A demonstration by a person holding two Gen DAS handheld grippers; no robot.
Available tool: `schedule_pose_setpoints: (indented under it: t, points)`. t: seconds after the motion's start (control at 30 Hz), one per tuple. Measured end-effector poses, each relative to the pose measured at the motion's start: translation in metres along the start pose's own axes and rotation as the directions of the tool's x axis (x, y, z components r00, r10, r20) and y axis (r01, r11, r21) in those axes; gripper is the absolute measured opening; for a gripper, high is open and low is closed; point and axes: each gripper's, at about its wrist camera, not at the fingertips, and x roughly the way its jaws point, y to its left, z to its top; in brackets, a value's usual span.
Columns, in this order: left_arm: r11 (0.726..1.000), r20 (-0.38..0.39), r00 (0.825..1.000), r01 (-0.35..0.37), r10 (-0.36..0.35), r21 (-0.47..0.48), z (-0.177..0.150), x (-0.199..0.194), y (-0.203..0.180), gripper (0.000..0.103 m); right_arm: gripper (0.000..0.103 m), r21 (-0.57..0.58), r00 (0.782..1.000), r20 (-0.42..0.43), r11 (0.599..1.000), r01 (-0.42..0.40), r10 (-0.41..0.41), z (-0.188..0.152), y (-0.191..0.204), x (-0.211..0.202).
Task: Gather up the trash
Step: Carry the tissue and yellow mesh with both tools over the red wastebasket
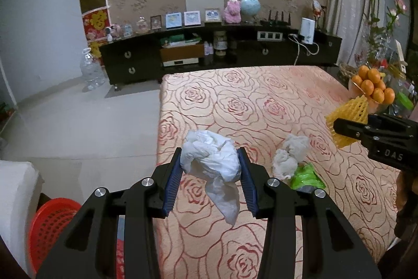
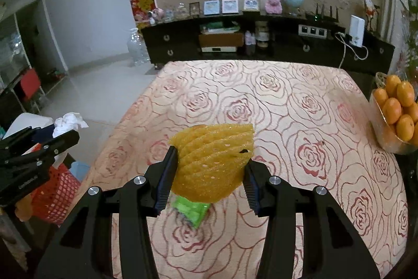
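Both tongs loaded above the rose-patterned table [image 1: 261, 101].
Left gripper [image 1: 212, 175] clamped on soft crumpled tissue [image 1: 211, 161]; right gripper [image 2: 209, 174] pinching light, springy foam net [image 2: 213, 156], best gripped mid-body.

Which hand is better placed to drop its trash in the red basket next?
Left. The left gripper, clamping the white tissue wad, sits right beside the red basket; the right gripper, holding the yellow foam fruit net, is farther along the table.
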Motion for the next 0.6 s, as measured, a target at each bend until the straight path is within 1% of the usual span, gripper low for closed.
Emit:
schedule_pose_setpoints:
  t: [0.3, 0.6]
  points:
    - [0.998, 0.014, 0.998, -0.055, 0.056, -0.031, -0.005, -0.021, 0.029, 0.040, 0.046, -0.036, 0.999, 0.015, 0.998, -0.044, 0.045, 0.006, 0.033, -0.008]
    - [0.991, 0.017, 0.992, -0.122, 0.123, -0.063, -0.017, -0.042, 0.062, 0.040, 0.046, -0.090, 0.994, 0.016, 0.990, -0.105, 0.107, 0.013, 0.078, -0.007]
